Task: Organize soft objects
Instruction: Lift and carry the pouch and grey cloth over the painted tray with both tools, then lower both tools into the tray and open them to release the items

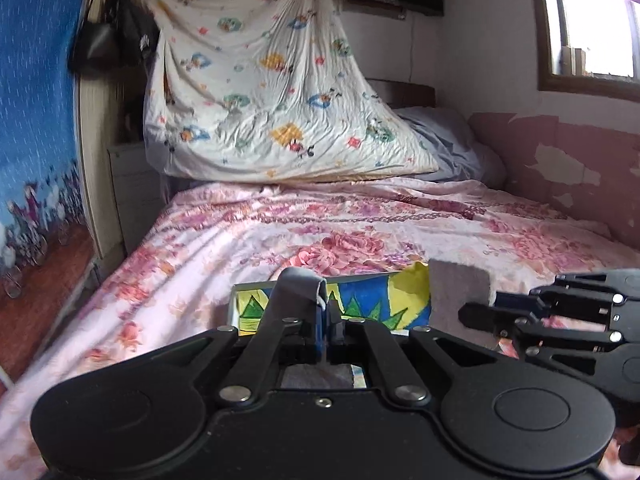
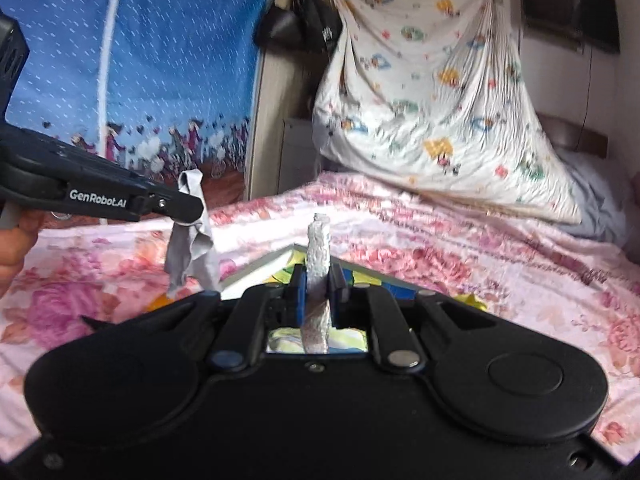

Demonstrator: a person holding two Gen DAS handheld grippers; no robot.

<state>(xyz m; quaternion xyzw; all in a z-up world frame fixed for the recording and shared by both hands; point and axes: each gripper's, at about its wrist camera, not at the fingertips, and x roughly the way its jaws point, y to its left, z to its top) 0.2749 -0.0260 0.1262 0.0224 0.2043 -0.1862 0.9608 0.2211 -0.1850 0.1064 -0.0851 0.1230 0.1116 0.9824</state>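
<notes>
bed (image 1: 360, 216): floral cover | colourful box (image 1: 372, 300): lies on bed under both grippers | left gripper (image 1: 326, 304): points slightly down, clamped on thin grey cloth (image 2: 192, 236), which hangs | right gripper (image 2: 318, 280): nearly level, clamped on white towel (image 2: 318, 248), perhaps folded

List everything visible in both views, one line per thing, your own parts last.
Grey cloth: one, grey, hanging from the left tool.
Pale textured towel: one, whitish grey, pinched in the right tool.
Colourful painted board: one, blue, yellow and green, lying on the bed under the tools.
Floral bedspread: one, pink, covering the bed.
Cartoon-print sheet: one, cream, hung at the bed's head.
Pillow: one, pale blue, behind the sheet.
Black bags: two at least, hanging on the wall.
Window: one, upper right.
Left tool: one, black, shut on cloth.
Right tool: one, black, shut on towel.
Hand: one, holding the left tool.
</notes>
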